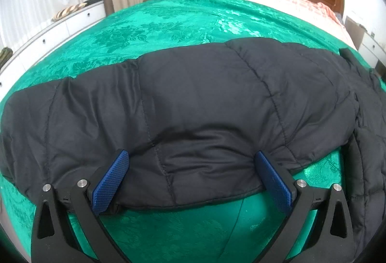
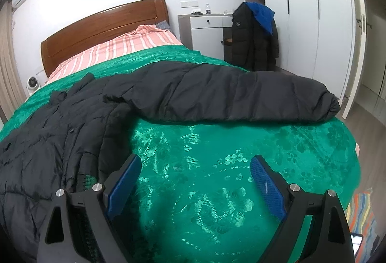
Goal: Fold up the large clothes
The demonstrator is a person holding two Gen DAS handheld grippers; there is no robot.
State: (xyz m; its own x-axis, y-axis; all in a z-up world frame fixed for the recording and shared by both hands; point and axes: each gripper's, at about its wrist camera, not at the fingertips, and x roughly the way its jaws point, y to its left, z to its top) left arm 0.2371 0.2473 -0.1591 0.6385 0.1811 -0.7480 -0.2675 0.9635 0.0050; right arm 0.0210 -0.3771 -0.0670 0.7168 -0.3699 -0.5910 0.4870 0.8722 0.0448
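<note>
My left gripper (image 1: 191, 178) has its fingers spread wide around a sleeve edge of the black puffer jacket (image 1: 193, 98), not pinching it. My right gripper (image 2: 195, 187) hangs wide over bare green bedspread (image 2: 217, 154) (jacket body beside it), with the other sleeve (image 2: 241, 96) stretched beyond and the wooden headboard (image 2: 101, 31) farthest.

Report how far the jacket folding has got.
Done: the black jacket lies spread on the green bedspread, one sleeve stretched straight out to the side. In hand: the left claw is open around the edge of the other sleeve, not closed on it. The right claw is open over bare bedspread. Left: no fold shows yet; both sleeves and the body remain.
</note>
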